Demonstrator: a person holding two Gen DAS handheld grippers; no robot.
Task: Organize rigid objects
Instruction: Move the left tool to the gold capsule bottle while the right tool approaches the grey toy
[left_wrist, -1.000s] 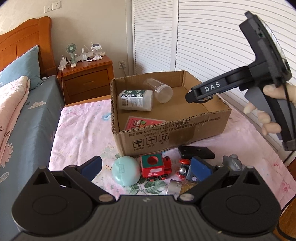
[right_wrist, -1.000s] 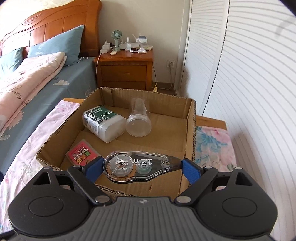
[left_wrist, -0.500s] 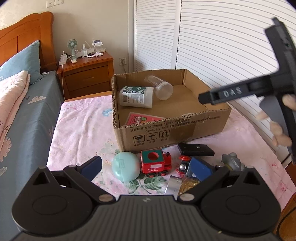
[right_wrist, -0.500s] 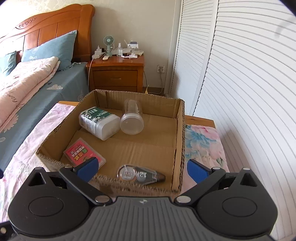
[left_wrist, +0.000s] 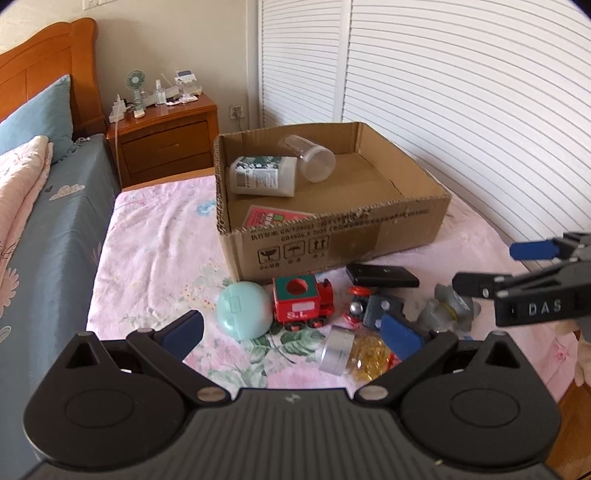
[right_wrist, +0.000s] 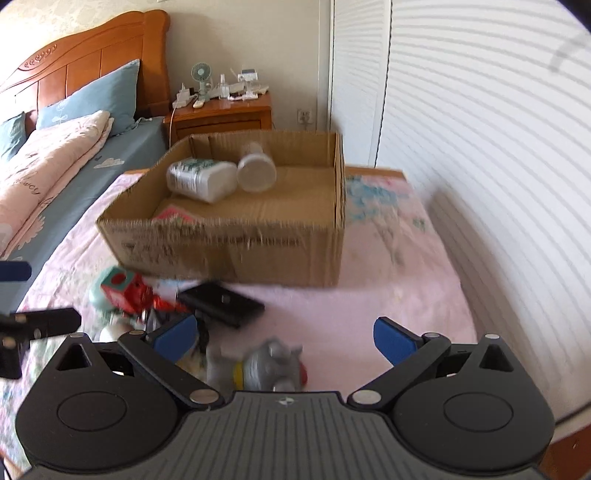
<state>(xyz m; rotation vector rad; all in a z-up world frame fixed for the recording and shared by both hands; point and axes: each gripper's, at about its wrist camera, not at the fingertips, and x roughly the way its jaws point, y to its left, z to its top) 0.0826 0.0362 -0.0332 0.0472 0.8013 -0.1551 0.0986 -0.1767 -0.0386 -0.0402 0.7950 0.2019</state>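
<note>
The right gripper gapes wide and holds nothing — the grey figurine lies toppled at its 6 o'clock, long axis crosswise. The left gripper, also spread and unladen, sits farther off.

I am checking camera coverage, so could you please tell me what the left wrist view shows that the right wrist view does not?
Only the left wrist view shows the silver metal cylinder and gold clips. Only the right wrist view shows the bare pink sheet right of the brown cardboard box. Both share the box, red toy train, black flat case and grey toy figure.
</note>
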